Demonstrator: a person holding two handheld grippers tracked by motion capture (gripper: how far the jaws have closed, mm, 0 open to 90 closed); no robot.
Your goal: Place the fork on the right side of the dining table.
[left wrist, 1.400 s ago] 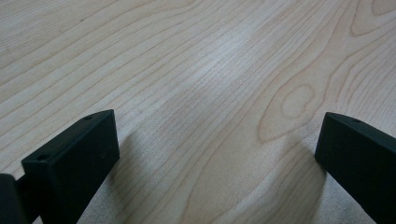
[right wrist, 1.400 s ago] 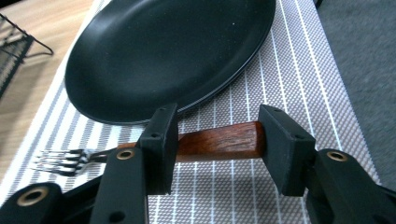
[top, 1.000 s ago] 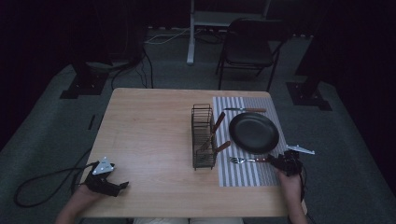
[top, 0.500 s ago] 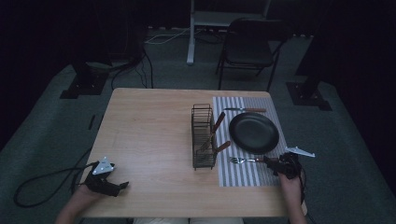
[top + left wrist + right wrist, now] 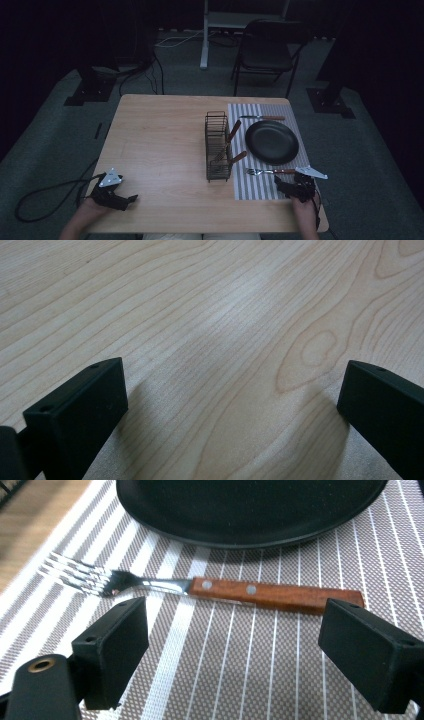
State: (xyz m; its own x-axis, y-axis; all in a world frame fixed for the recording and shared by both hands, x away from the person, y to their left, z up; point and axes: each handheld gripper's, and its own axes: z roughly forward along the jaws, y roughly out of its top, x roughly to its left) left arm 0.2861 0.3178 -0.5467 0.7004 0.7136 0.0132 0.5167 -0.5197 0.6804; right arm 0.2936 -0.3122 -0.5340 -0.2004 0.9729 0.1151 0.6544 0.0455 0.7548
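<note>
Two grippers are working at a wooden table (image 5: 160, 145). A striped placemat (image 5: 260, 187) is lying on its right half, carrying a black plate (image 5: 271, 141), with a wire cutlery rack (image 5: 217, 145) standing just off the mat's left edge and holding two wooden-handled pieces. A knife (image 5: 262, 118) is lying beyond the plate.

The right gripper (image 5: 287, 183) is sitting at the mat's near right corner, jaws spread wide and gripping nothing. The left gripper (image 5: 131, 198) is resting at the table's near left corner, well apart from everything; its own view is showing both jaws parted over bare wood.

The fork (image 5: 200, 587) is lying flat on the mat, just on the near side of the plate's rim, tines pointing toward the rack and handle toward the right edge. In the right gripper view it is lying crosswise just ahead of the open jaws, the handle nearer the right jaw, the tines past the left one.

Handling, as judged: light, rigid, not fragile. The steel neck is looking polished and likely slippery; the riveted wooden handle (image 5: 277, 594) is offering the broader, grippier hold. It is lying low against the woven mat, so the jaws are probably needing to turn and close across the handle's width, near the rivets, keeping off the plate's rim.
</note>
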